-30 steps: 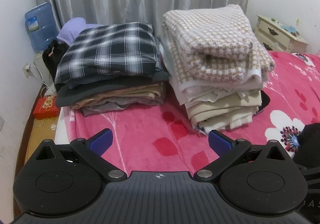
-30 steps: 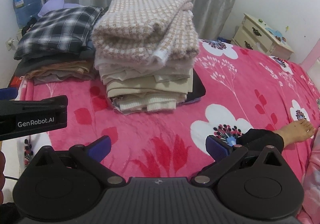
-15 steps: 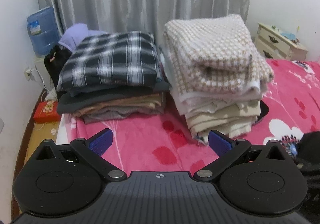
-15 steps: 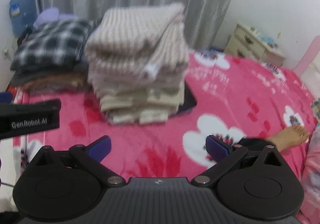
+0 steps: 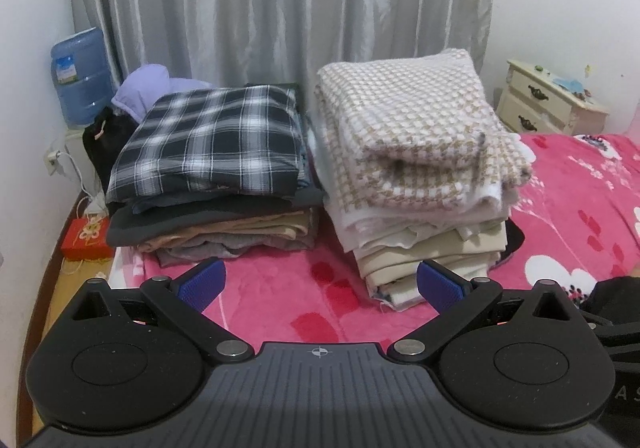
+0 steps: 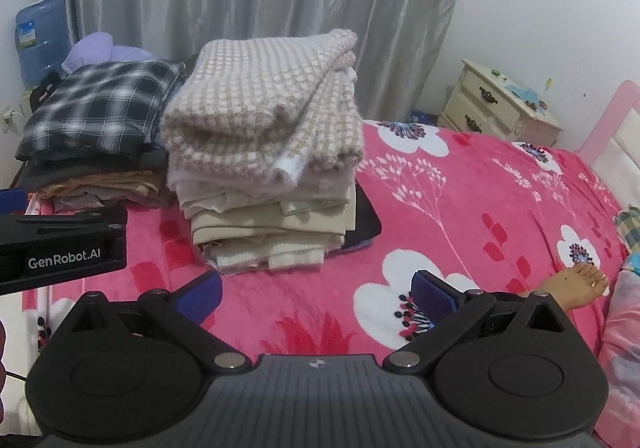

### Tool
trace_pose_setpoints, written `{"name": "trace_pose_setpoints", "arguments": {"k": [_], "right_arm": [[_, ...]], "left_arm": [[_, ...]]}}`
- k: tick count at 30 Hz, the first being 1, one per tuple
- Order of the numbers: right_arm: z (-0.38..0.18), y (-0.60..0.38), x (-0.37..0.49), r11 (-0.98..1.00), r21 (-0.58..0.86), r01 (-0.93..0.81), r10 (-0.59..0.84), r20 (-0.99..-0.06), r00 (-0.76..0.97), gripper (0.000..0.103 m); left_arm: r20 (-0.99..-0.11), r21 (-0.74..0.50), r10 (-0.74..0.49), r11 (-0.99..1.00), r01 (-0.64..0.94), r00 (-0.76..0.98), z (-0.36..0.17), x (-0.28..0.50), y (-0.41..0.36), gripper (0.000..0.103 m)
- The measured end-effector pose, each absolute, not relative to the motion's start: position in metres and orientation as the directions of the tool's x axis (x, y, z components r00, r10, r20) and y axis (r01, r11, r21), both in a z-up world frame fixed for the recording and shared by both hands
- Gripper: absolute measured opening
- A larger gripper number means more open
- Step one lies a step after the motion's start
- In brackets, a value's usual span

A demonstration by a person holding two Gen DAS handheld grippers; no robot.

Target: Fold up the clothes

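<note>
Two stacks of folded clothes stand on the pink flowered bedspread (image 5: 288, 288). The left stack is topped by a black-and-white plaid garment (image 5: 212, 139) (image 6: 100, 107). The right stack is topped by a beige-and-white checked knit (image 5: 412, 131) (image 6: 264, 115). My left gripper (image 5: 319, 284) is open and empty, held back from both stacks. My right gripper (image 6: 316, 294) is also open and empty, hovering over the bedspread (image 6: 460, 207) in front of the beige stack. The left gripper's black body (image 6: 60, 248) shows at the left edge of the right wrist view.
Grey curtains (image 5: 280, 7) hang behind the stacks. A blue water jug (image 5: 80, 75) stands at the back left, a cream nightstand (image 6: 504, 107) at the back right. A person's bare foot (image 6: 576, 284) rests on the bed at right. A red box (image 5: 84, 240) lies on the floor.
Both grippers have pulled back and tilted up, so the stacks sit lower and farther in view. Both stay open and the clothes have not moved.
</note>
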State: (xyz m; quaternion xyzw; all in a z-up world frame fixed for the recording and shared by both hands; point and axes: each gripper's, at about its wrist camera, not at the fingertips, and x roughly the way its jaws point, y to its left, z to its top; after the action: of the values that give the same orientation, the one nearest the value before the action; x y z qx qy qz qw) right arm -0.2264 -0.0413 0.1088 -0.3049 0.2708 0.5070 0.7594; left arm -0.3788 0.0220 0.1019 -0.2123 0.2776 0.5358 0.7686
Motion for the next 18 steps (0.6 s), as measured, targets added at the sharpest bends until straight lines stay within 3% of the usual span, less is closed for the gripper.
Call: {"name": "trace_pose_setpoints", "arguments": {"k": [18], "right_arm": [[0.1048,-0.0449,-0.2300,0.298,-0.184,-0.936,0.595,-0.731,0.334,0.103]], "left_arm": [[-0.667,-0.021,0.697,0.336,-0.942,0.264,0.0999,-0.3791,0.0177,0.103]]}}
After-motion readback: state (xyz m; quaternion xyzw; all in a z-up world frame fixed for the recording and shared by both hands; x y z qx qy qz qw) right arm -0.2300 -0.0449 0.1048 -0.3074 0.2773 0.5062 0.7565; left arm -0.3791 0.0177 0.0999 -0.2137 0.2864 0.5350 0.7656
